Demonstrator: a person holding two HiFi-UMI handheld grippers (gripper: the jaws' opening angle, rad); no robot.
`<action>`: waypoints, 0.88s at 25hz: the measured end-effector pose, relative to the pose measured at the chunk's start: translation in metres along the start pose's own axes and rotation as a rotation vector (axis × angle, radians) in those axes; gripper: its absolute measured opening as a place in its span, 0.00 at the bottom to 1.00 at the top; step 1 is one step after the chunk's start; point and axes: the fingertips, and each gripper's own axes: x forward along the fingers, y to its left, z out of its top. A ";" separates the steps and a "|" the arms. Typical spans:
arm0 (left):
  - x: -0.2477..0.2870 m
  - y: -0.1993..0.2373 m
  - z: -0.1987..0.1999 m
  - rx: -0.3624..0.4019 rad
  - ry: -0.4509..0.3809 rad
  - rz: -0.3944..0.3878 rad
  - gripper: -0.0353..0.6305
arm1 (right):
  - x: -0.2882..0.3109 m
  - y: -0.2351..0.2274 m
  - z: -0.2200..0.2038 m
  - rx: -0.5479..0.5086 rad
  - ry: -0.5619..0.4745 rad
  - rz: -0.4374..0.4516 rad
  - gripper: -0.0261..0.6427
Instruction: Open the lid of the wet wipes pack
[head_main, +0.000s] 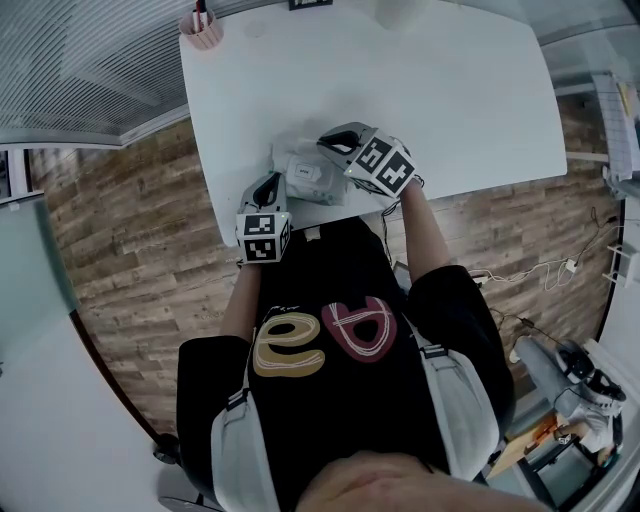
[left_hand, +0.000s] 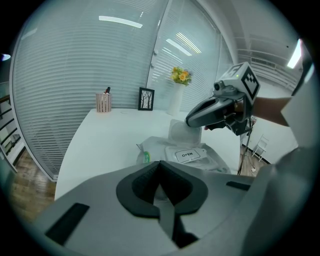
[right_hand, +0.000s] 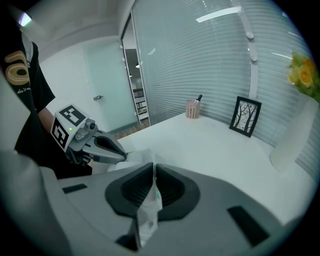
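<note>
Left gripper (head_main: 272, 182) (left_hand: 160, 167): jaws together, pinching the near-left edge of the wet wipes pack; points away from the person and downward.
Wet wipes pack (head_main: 308, 178) (left_hand: 210, 162): lies flat on the white table (head_main: 450, 90), close to its near edge, between the two grippers. Long axis runs left to right across the head view, roughly along that edge. Top face up.
OPEN label (left_hand: 187, 155): on the top face, reads upright from the left gripper's side.
Lid (left_hand: 177, 132): translucent, raised, standing about upright on the pack's far side, free edge uppermost.
Right gripper (head_main: 330, 143) (right_hand: 152, 167): jaws clamped on a thin whitish flap, seen edge-on; the left gripper view shows its tip at the lid's top edge.
</note>
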 end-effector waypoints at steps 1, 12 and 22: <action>0.001 0.001 0.000 -0.001 -0.001 0.001 0.08 | 0.001 -0.002 0.000 0.003 0.001 -0.003 0.08; 0.001 0.002 0.000 -0.019 -0.009 -0.002 0.08 | 0.010 -0.015 -0.006 0.059 -0.010 -0.018 0.09; 0.003 0.001 -0.001 -0.008 -0.007 -0.014 0.08 | 0.019 -0.027 -0.016 0.126 -0.014 -0.031 0.11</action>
